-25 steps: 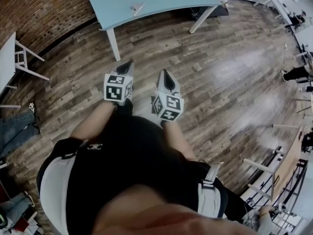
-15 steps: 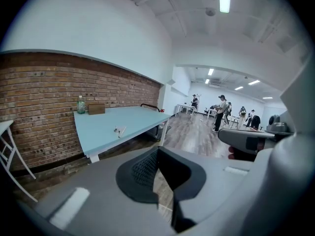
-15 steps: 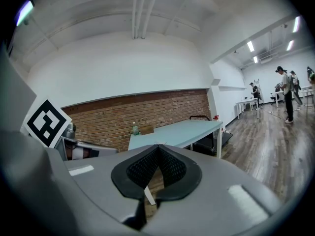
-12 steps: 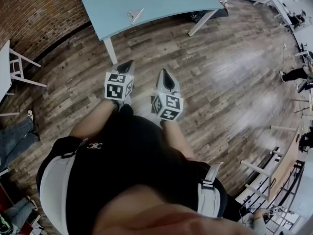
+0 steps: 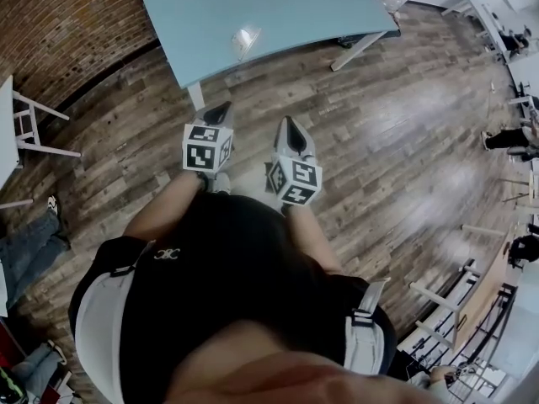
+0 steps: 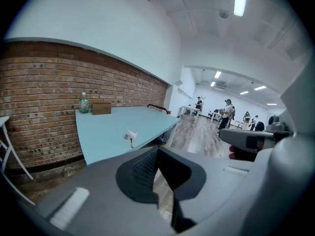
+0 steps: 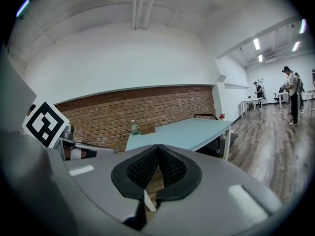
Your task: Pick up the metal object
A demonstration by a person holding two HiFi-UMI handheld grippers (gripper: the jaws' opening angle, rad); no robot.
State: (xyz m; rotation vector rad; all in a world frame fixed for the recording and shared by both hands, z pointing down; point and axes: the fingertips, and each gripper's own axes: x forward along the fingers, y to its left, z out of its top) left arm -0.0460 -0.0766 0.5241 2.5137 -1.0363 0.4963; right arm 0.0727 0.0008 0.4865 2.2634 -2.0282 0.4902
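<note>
The metal object [image 5: 245, 39] lies on the table [image 5: 295, 7], well beyond the left hand-held gripper [image 5: 221, 109] and right hand-held gripper [image 5: 288, 124], both closed.

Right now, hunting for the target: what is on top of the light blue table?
A small shiny metal object near its front edge; a green bottle and a brown cardboard box at the back. The box's contents are hidden.

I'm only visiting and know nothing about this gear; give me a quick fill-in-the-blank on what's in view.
The small shiny metal object lies on the light blue ____.
The left tool and the right tool are empty, their jaws fully ____.
The wall beyond it is built of red ____.
Missing words: table, shut, brick.
</note>
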